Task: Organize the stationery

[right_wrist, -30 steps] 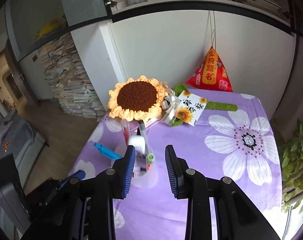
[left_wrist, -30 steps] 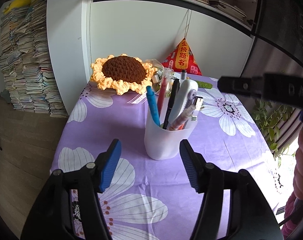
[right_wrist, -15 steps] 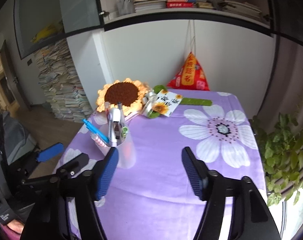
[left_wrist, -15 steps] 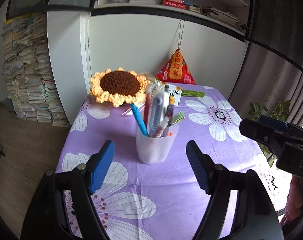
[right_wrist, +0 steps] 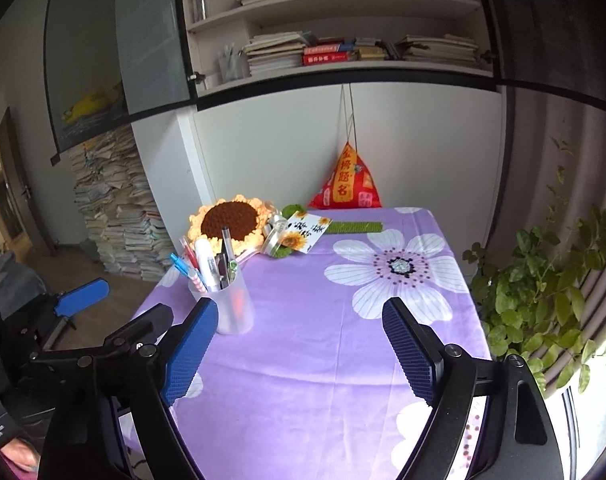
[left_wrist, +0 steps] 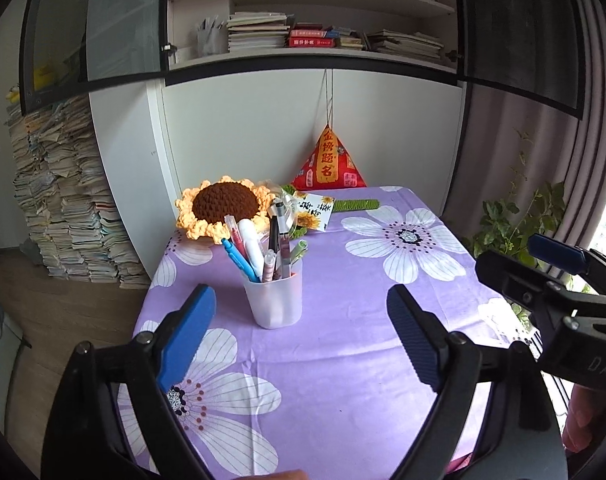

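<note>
Both wrist cameras sit behind their own wide-spread blue-padded fingers [left_wrist: 187, 336] [right_wrist: 409, 354], held above the near edge of the purple flowered counter [left_wrist: 343, 360] and facing the white back wall, sharing the translucent white plastic pen cup [left_wrist: 274, 300] [right_wrist: 233, 306] beyond the fingertips, left of centre.

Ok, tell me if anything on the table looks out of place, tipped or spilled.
Nothing stands out. The cup stands upright on the tablecloth with the pens inside it, no stationery lies loose, and both grippers, left and right, hang open and empty.
</note>
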